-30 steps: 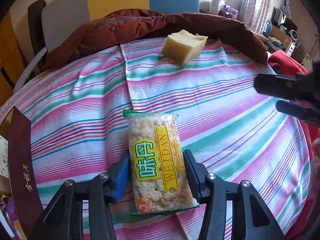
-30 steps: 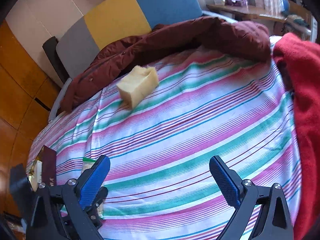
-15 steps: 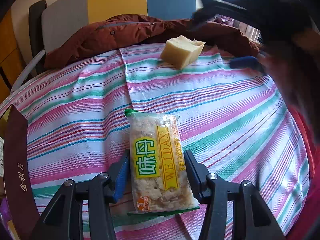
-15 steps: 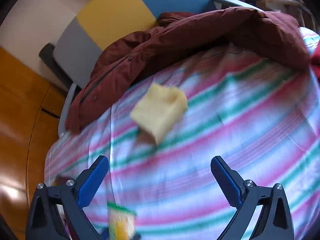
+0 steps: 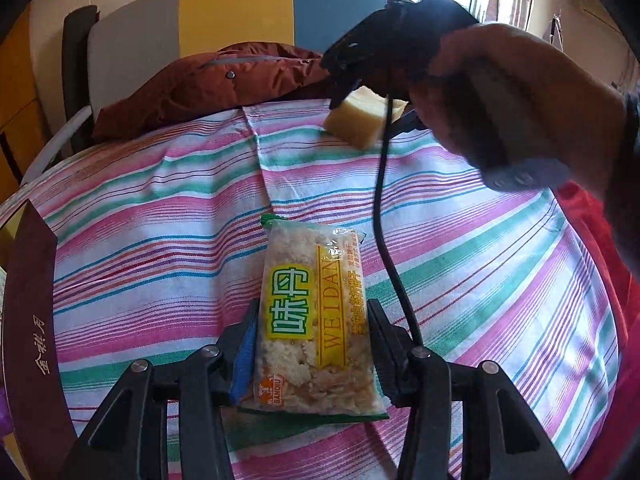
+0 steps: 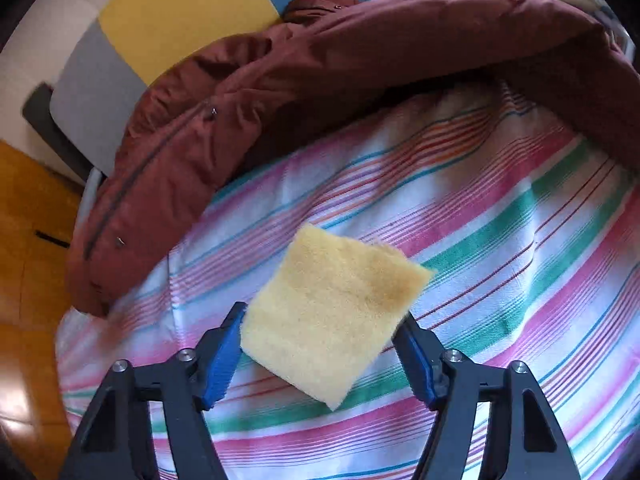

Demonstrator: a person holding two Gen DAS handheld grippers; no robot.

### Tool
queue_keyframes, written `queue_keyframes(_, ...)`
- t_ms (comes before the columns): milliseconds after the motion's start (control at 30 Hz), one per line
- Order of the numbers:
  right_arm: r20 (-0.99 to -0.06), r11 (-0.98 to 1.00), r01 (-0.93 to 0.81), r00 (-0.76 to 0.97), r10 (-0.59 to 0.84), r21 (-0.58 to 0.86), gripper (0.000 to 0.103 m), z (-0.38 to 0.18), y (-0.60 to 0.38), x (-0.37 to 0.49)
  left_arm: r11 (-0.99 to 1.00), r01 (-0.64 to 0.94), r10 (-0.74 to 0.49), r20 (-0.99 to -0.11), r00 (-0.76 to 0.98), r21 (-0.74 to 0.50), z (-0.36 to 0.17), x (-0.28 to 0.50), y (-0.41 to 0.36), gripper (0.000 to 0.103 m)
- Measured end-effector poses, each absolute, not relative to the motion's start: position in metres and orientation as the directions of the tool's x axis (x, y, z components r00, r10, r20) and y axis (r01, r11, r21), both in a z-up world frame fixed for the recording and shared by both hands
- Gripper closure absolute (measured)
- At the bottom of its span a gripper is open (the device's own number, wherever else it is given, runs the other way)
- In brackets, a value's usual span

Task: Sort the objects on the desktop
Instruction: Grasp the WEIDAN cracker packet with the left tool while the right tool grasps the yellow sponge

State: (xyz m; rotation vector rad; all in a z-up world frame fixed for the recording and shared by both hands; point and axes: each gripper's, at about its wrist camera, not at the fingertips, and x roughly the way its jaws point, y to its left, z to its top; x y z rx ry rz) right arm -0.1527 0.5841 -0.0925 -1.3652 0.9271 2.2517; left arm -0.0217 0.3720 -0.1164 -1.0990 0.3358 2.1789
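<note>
A clear snack packet (image 5: pixel 312 264) with a yellow-green label lies lengthwise on the striped tablecloth (image 5: pixel 140 200). My left gripper (image 5: pixel 313 320) is shut on its near half, the pads pressing both long sides and still squeezing in a little. At the far side of the table sits a yellow sponge block (image 5: pixel 356 124). A person's hand (image 5: pixel 520 100) holds my right gripper (image 5: pixel 374 114) down over it. In the right wrist view the sponge (image 6: pixel 332 304) fills the gap of the right gripper (image 6: pixel 322 320). Its jaws are closing, and both blue pads (image 6: pixel 222 356) touch the sponge's sides.
A maroon jacket (image 6: pixel 360 60) is heaped along the table's far edge before a grey, yellow and blue chair back (image 5: pixel 232 12). A dark red box (image 5: pixel 32 340) stands at the left edge, red cloth (image 5: pixel 592 240) at the right. A black cable (image 5: pixel 384 220) hangs beside the packet.
The right gripper swept in from the right to the sponge and narrowed its wide jaws around it. The left gripper stayed on the packet.
</note>
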Motion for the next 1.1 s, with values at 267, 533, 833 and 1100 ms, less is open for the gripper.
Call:
queue_keyframes(267,-0.862,-0.837,-0.431,-0.499,-0.09,0.337,0.037,-0.064,0.571,-0.088,-0.746,-0.662,0.451,-0.787,-0.421,-0.074,-0.116,-0.023,0.369,0.053)
queue_keyframes(533,-0.902,-0.941,-0.241,-0.414,-0.12,0.236,0.037,-0.052,0.528,-0.004,-0.761,-0.646,0.403,-0.824,-0.399,-0.06,-0.11,-0.015,0.363,0.055)
queue_keyframes(833,-0.9,-0.935,-0.211,-0.396,-0.184,0.284,0.022,-0.088,0.496,0.029,-0.75,-0.66,0.388,-0.832,-0.396,-0.035,-0.109,0.01,0.345,0.054)
queue_keyframes(1100,-0.873,-0.911,-0.289,-0.47,-0.132,0.293,0.015,-0.09,0.508,0.035,-0.76,-0.65,0.365,-0.831,-0.42,-0.005,-0.108,0.018,0.345,0.055)
